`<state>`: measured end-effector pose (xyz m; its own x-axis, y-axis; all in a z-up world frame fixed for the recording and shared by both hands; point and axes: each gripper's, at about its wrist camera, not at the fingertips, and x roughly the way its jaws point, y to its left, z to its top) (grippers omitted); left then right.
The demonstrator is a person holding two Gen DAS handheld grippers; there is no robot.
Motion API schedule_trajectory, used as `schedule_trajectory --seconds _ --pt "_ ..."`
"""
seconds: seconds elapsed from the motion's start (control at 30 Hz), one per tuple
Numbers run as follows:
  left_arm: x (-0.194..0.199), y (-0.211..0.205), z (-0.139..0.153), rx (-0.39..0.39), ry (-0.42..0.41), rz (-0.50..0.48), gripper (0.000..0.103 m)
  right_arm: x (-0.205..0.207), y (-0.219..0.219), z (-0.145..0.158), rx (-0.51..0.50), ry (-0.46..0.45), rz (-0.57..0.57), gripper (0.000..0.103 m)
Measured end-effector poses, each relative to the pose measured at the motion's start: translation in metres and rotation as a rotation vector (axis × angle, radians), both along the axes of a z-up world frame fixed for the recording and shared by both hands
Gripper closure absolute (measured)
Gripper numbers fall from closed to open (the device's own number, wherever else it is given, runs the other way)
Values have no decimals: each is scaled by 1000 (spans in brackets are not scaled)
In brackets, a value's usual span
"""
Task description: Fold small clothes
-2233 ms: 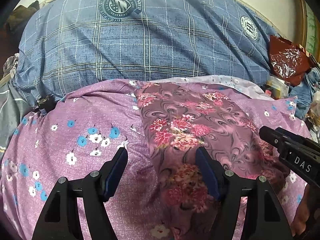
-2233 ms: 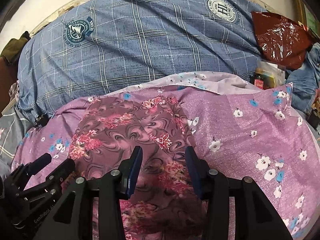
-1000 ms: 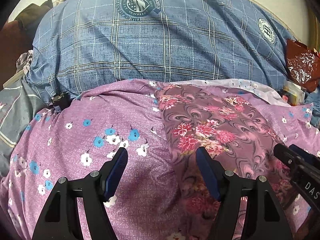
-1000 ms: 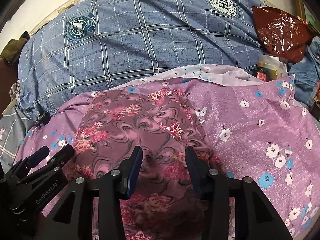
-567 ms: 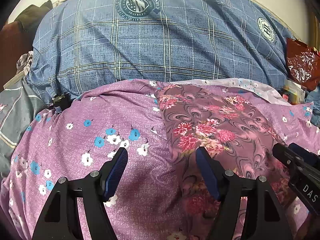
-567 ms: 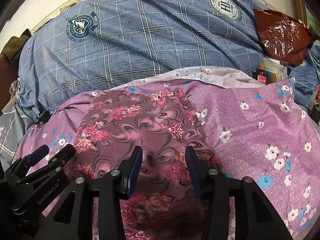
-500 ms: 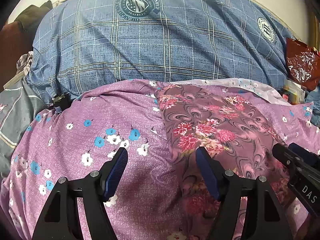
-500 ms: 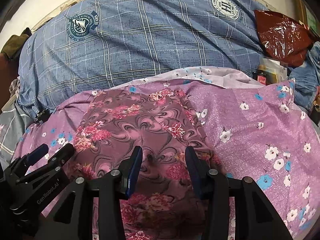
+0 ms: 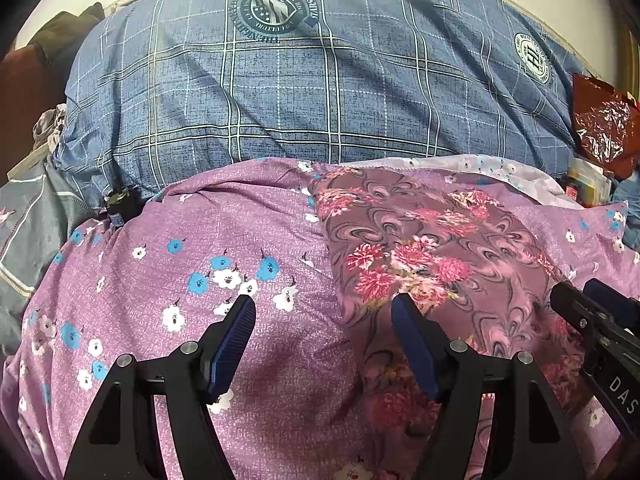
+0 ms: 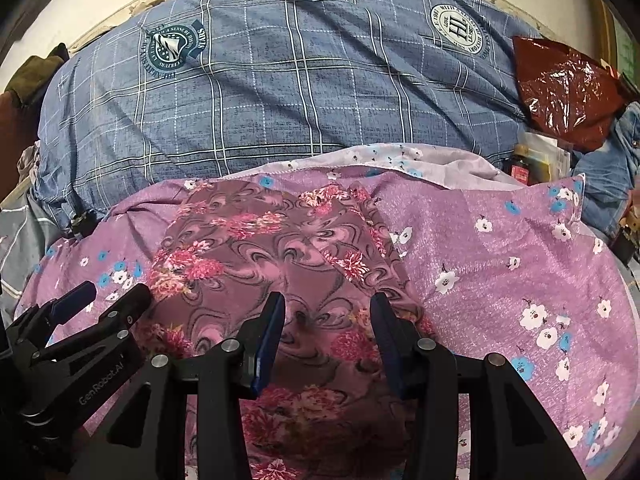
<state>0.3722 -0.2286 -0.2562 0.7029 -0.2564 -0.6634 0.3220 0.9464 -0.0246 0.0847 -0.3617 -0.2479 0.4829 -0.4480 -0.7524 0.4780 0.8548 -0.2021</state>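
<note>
My left hand-held gripper hangs released, grasping nothing, above the purple flowered cover. My right hand-held gripper, also released, hovers over the folded swirl-patterned garment. Beyond both lies a blue checked quilt.

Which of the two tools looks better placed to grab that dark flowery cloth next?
Probably the right tool: its open jaws hang directly over the cloth. The left tool straddles the cloth's left edge, with one finger over the purple cover, so it suits only that edge.
</note>
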Motion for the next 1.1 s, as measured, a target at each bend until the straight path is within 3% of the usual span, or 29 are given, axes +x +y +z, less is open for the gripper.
schedule_trajectory --seconds 0.83,1.03,1.1 --pt "0 -1 0 5 1 -6 33 0 1 -3 -4 25 -2 57" --pt "1 5 3 -23 0 5 33 1 -5 -8 37 41 -10 57" --pt "3 10 5 -48 -7 16 33 2 -10 -18 82 84 -14 57"
